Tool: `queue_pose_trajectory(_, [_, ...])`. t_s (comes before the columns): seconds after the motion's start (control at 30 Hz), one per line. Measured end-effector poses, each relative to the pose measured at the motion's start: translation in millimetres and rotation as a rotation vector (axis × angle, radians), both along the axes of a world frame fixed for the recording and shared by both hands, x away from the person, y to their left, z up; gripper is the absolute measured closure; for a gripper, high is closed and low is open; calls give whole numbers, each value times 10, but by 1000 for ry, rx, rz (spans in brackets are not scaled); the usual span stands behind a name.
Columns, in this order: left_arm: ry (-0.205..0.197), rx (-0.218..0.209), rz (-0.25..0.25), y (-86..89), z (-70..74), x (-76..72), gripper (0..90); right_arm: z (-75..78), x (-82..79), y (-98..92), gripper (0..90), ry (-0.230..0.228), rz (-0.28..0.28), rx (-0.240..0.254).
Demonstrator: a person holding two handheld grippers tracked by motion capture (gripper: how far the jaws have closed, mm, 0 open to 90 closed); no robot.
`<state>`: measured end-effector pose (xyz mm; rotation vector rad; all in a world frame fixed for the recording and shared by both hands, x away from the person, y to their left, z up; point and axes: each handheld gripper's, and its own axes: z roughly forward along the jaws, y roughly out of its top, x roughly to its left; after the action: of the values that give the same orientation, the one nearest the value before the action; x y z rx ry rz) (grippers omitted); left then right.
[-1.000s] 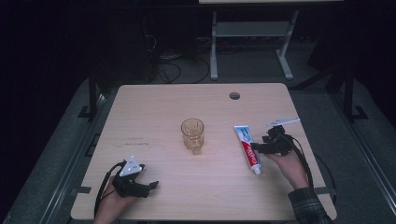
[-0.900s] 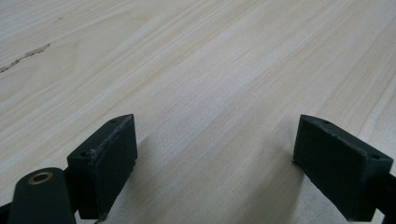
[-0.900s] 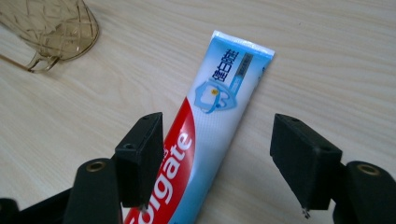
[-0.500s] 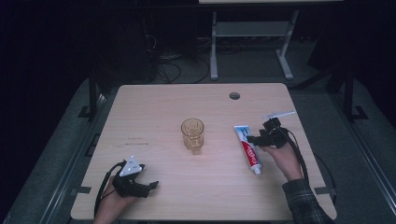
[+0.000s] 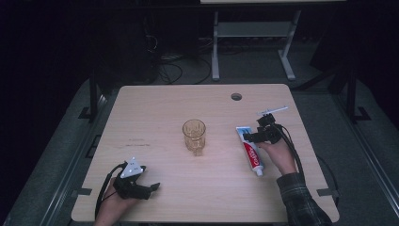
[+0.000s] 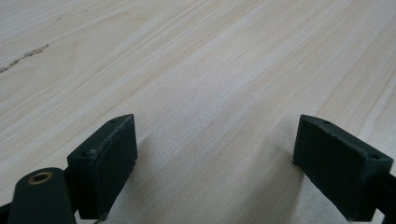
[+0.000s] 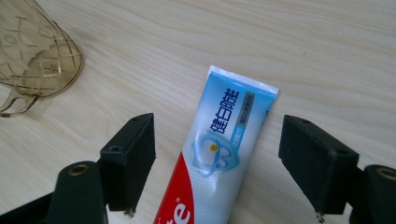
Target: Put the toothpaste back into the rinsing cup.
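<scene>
Toothpaste tube [image 7: 219, 154] is seen flat on the surface [image 5: 155, 117] between the spread jaws of the right tool [image 7: 217, 168], untouched; jaws have just been opening. Blue print is legible in the right gripper view. Amber cup [image 5: 194, 134], nothing seen inside, stands centre. Left tool [image 5: 153, 187]: wide, unmoved. Right tool has shifted up the tube.

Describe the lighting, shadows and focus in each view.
High view: lit light wooden table, dark surroundings, soft detail. Left gripper view: sharp wood grain, faint shadows beside the black jaws. Right gripper view: even light, crisp print on the blue, white and red toothpaste tube; translucent amber plastic cup slightly soft.
</scene>
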<state>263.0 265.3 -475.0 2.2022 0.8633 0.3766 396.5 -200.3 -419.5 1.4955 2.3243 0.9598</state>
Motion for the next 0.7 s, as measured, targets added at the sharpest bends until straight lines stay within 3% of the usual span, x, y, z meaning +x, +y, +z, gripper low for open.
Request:
queue_pose_trajectory(0.43, [1,-1,-4,-7,0,0,129,44,183,120,244,19,-19,-29])
queue_pose_trajectory(0.7, [0,-1,-7,-8,0,0,129,-77,261,178,237,52,-39,-42])
